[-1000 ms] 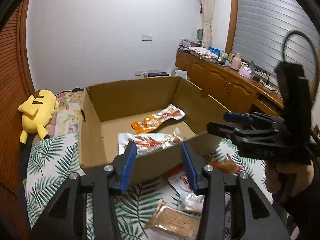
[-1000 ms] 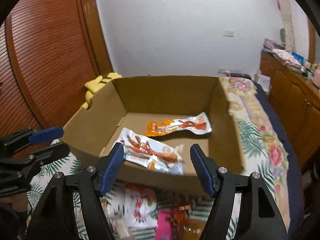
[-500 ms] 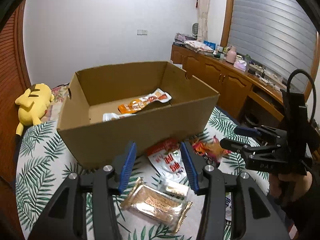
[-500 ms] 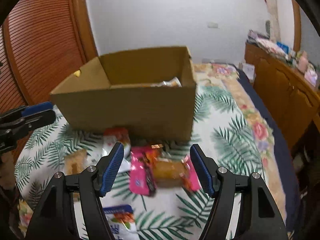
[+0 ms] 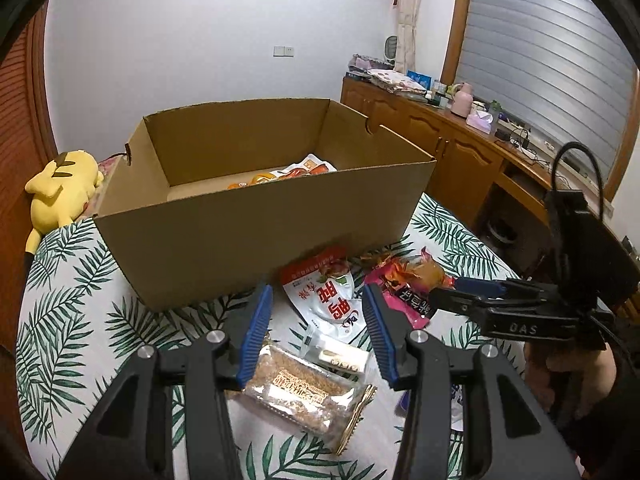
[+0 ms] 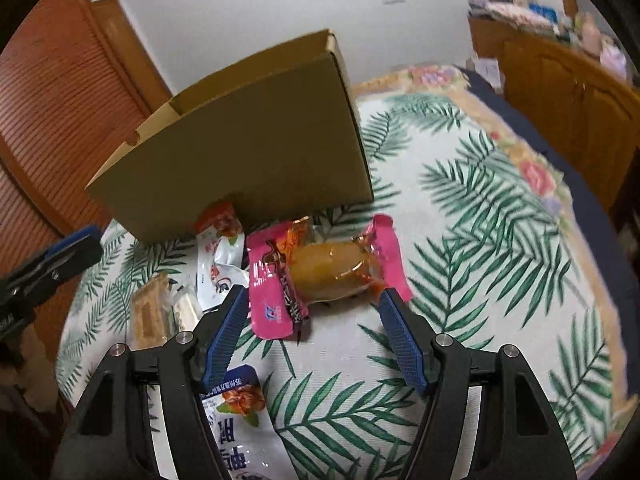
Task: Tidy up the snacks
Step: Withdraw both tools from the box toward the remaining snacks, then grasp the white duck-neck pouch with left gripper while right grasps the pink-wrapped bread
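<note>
Snacks lie on the bedspread at six o'clock from the box, under the wide-open, empty left tongs, while from the right wrist the open, empty right tongs straddle a cake, seemingly to grab it.

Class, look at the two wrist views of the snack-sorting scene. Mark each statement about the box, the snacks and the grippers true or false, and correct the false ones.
1. The cardboard box already holds some snack packets. True.
2. The right gripper is shut on the pink packet. False: its jaws are open, with nothing gripped.
3. A yellow plush toy lies beside the box. True.
4. The box stands on a bare wooden table. False: it stands on a leaf-print sheet.
5. The left gripper is open. True.
</note>
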`<move>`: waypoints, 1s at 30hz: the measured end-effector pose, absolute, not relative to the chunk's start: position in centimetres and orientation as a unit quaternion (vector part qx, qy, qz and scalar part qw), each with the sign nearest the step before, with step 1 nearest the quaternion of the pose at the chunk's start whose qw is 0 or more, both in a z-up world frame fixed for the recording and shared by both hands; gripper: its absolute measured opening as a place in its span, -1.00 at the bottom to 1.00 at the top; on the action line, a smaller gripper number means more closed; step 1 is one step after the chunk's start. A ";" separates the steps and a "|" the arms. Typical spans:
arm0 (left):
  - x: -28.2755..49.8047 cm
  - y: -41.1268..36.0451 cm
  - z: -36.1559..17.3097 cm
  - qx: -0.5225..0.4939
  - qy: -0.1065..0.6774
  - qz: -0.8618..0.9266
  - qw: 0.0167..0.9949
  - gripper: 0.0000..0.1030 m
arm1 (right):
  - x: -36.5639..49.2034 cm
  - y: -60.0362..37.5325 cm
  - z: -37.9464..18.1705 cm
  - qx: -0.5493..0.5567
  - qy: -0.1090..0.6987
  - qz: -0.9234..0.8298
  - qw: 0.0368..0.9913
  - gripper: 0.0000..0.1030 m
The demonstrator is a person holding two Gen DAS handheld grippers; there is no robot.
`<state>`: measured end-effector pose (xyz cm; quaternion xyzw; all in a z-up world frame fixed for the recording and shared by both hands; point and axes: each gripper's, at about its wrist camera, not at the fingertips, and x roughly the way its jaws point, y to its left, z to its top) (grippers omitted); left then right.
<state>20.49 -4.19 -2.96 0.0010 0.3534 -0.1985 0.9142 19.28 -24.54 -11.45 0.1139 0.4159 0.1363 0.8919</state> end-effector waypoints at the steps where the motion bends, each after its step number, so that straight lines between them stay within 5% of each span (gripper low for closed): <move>1: 20.4 -4.1 -3.0 0.000 0.353 -0.199 0.914 -0.09 | 19.4 -24.6 -11.6 0.121 0.418 0.136 0.890 0.34; 30: 23.2 -7.7 -5.9 0.002 0.395 -0.189 0.899 -0.09 | 23.2 -24.7 -12.7 0.061 0.428 0.117 0.894 0.35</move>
